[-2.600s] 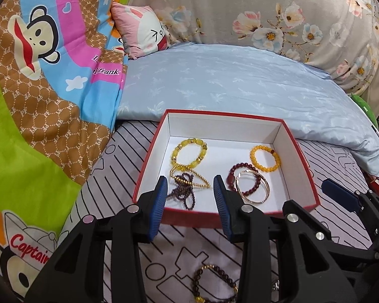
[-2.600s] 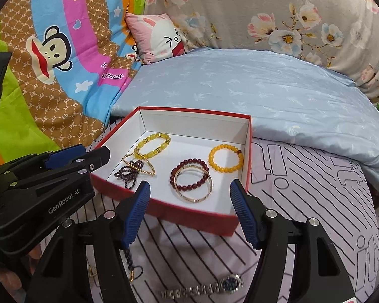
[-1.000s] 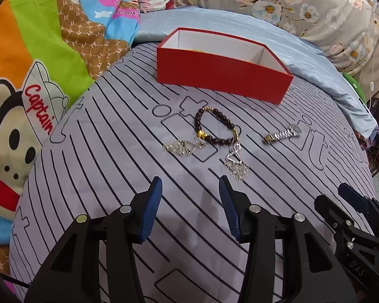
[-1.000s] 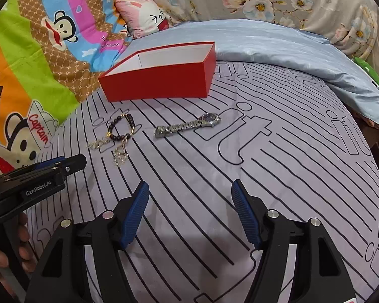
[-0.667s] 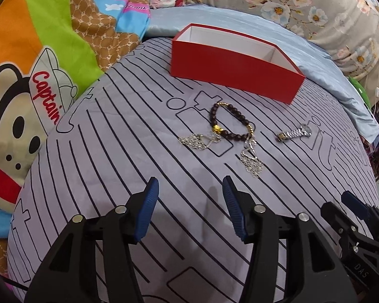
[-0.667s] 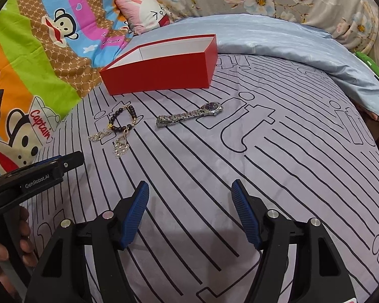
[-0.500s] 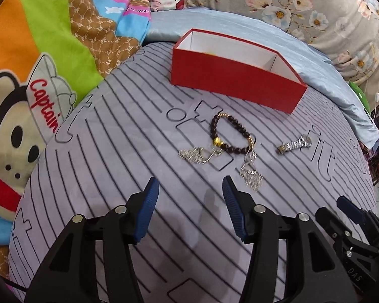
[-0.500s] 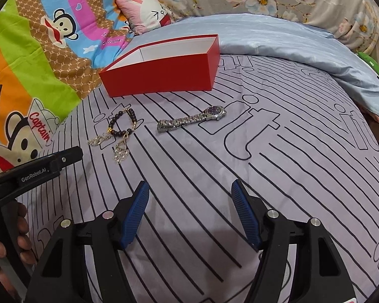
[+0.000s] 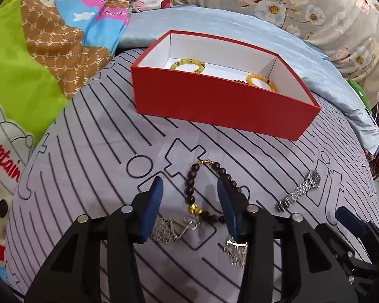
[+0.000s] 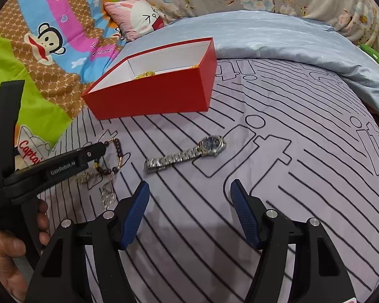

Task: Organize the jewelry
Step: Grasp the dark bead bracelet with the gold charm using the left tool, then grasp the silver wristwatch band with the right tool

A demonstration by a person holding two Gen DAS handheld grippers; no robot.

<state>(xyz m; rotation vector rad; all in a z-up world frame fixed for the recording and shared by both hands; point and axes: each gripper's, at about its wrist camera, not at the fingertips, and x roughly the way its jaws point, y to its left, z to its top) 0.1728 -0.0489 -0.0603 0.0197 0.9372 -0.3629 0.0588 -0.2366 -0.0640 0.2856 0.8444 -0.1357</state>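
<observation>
the red rectangular cardboard box (image 9: 222, 106) sits on the grey bedsheet with black line print (image 9: 93, 151), its near wall hiding most of the white floor; only two yellow bead bracelets (image 9: 188, 65) show in part. the silver metal wristwatch (image 10: 187, 152) lies flat and apart, long axis diagonal, dial toward the upper right. the dark brown bead bracelet (image 9: 209, 192) lies between the left gripper (image 9: 190, 203) fingers, which are closing, pads not yet pressing. silver chain pieces (image 9: 173, 229) are partly covered. the right gripper (image 10: 189, 210) stands wide, empty.
</observation>
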